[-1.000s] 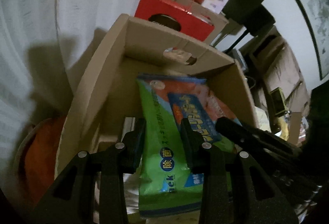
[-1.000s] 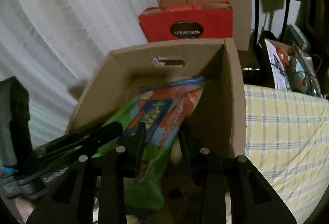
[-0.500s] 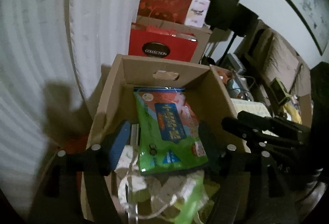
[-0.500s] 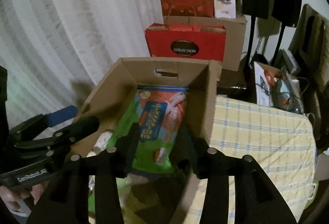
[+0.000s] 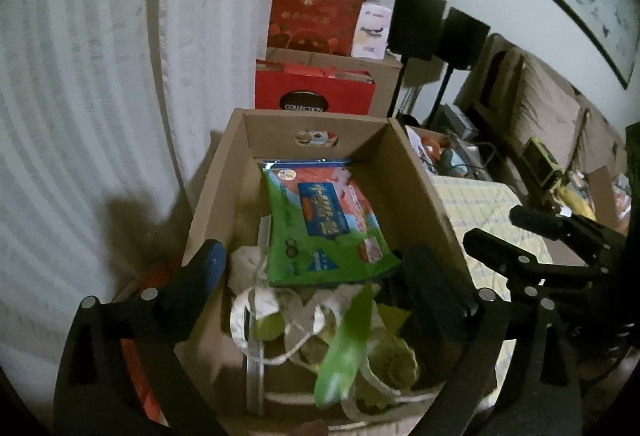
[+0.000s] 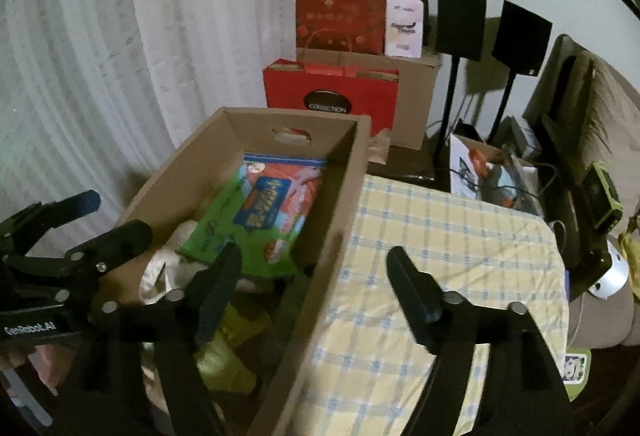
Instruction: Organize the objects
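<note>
A green and red wipes packet (image 5: 326, 220) lies in an open cardboard box (image 5: 216, 196), on top of white cord, rags and green leaves. It also shows in the right wrist view (image 6: 260, 212), in the same box (image 6: 340, 220). My left gripper (image 5: 320, 276) is open and empty, above the near end of the box. My right gripper (image 6: 312, 276) is open and empty, straddling the box's right wall. Each gripper shows in the other's view: the right one (image 5: 520, 236), the left one (image 6: 92, 220).
A yellow checked cloth (image 6: 440, 244) covers the surface right of the box. Red gift bags (image 6: 332, 96) and a brown box stand behind. Two black speakers on stands (image 6: 460, 20) are at the back right. White curtains (image 5: 80, 96) hang on the left.
Both grippers let go of the packet, opened wide and pulled back and up. The packet now lies in the box.
</note>
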`<state>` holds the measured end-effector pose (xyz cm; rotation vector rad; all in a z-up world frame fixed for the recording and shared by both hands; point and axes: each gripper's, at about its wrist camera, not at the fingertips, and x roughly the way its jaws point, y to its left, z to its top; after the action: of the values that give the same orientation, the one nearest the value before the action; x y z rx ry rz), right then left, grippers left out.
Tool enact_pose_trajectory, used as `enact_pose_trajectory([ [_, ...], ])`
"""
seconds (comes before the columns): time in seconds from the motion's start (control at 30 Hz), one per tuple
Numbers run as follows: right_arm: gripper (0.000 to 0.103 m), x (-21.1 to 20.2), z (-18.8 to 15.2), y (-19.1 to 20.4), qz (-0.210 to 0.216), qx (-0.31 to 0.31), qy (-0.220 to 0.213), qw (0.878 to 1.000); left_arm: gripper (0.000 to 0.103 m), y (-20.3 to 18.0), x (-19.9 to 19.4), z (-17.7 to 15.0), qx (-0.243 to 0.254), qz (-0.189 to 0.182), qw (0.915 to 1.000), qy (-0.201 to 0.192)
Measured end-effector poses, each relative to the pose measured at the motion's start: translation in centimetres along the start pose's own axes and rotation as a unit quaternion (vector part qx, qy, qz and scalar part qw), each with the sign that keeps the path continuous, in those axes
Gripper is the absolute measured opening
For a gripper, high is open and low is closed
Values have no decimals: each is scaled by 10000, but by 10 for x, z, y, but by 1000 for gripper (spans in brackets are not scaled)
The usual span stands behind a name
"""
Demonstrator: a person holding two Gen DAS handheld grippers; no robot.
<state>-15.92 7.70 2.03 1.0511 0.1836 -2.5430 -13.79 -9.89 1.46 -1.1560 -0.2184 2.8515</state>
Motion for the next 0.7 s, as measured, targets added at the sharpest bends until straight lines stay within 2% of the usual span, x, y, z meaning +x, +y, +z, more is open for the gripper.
enact_pose_trajectory([
  [0.1,82,-12,-11,-3,-14,-5,-52,10000,102,-5,-14,-9,50,-41,9999,-81],
  [0.27,87,-32,-30,-12,-159,51,-152,9997,103,-17,-32,-25,146,-99,9998,-104],
  [0.47,95,-56,-54,-24,-394,147,-271,9987,103,-34,-43,-47,305,88,9995,-31],
  [0.57,100,-67,-65,-29,-476,232,-303,9981,103,-41,-47,-55,314,11,9995,10],
  [0.7,101,-80,-81,-34,-613,336,-361,9969,103,-48,-54,-63,274,-113,9996,1],
])
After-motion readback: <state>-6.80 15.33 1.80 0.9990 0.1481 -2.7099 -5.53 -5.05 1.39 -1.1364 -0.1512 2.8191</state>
